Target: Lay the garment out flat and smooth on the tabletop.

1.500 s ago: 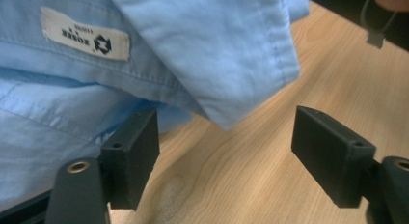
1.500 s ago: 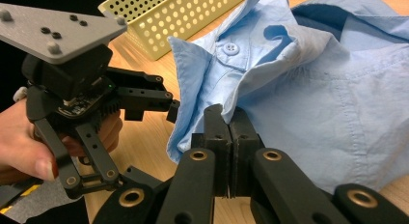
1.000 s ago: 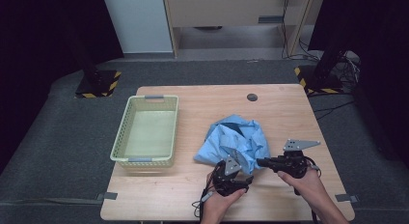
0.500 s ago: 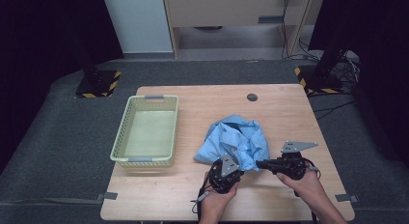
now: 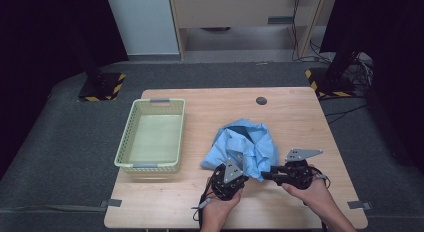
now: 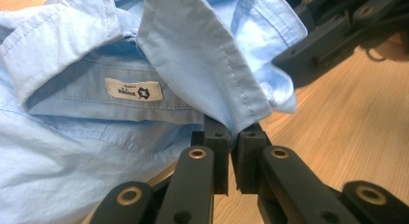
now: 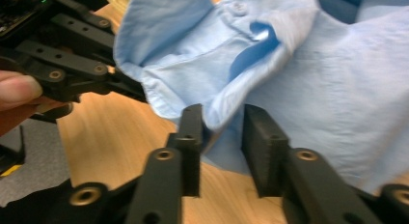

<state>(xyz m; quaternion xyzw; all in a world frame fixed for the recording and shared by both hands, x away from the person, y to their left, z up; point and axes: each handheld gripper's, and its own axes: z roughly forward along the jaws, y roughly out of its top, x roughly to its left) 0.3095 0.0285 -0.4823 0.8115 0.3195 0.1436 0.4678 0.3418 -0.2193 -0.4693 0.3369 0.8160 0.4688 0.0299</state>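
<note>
Gripping edge: the collar tip of the light-blue shirt [image 6: 144, 55] is pinched between the closed pads of the left gripper [image 6: 234, 151], seen near the table's front edge in the high view [image 5: 231, 176].
Right gripper [image 7: 223, 137]: its jaws have just been opening and stand partly apart; a fold of the button placket lies between them, and pad contact is judged, with some doubt, to be gone.
Handling: the shirt is judged light, soft and limp; it will sag and drape from any hold, so stitched edges such as the collar or placket are the firmest places to be taken.
Shirt look: crumpled heap, collar stand with a small cream label [image 6: 133, 89], one white button [image 7: 238, 7].
Shirt place: right of centre on the wooden table [image 5: 300, 112].
Farther left: a pale green basket [image 5: 151, 167] is set well apart.
</note>
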